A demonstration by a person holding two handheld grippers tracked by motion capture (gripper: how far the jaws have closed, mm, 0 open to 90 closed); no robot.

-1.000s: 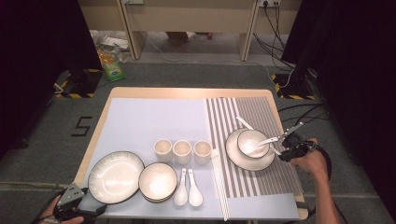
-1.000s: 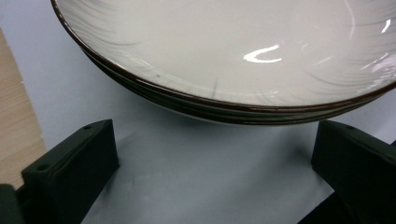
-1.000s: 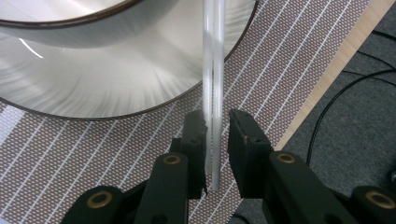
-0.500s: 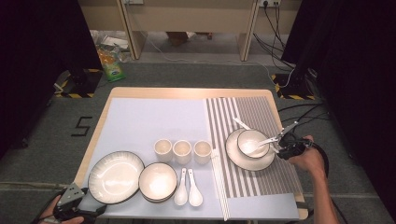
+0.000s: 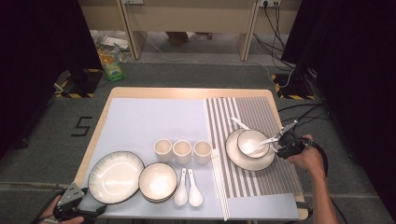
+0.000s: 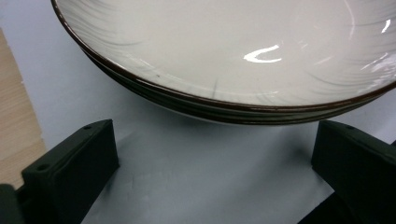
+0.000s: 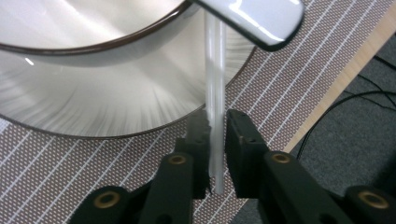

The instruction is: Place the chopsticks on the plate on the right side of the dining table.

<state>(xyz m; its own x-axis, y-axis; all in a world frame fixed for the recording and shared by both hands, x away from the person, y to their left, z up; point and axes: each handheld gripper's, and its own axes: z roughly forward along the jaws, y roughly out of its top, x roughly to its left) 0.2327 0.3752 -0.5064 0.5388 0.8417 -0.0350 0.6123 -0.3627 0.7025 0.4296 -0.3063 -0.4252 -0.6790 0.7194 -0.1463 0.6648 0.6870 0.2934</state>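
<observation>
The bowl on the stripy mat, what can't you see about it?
- Inside of the bowl, right gripper view: cut off by the top edge.
- Chopsticks' far tips: behind the spoon handle.
- High view: right claw too small to show its grip.

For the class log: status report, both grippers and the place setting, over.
Right gripper shut on chopsticks beside bowl on plate. Left gripper open, before big plate. Nothing in the way.
</observation>
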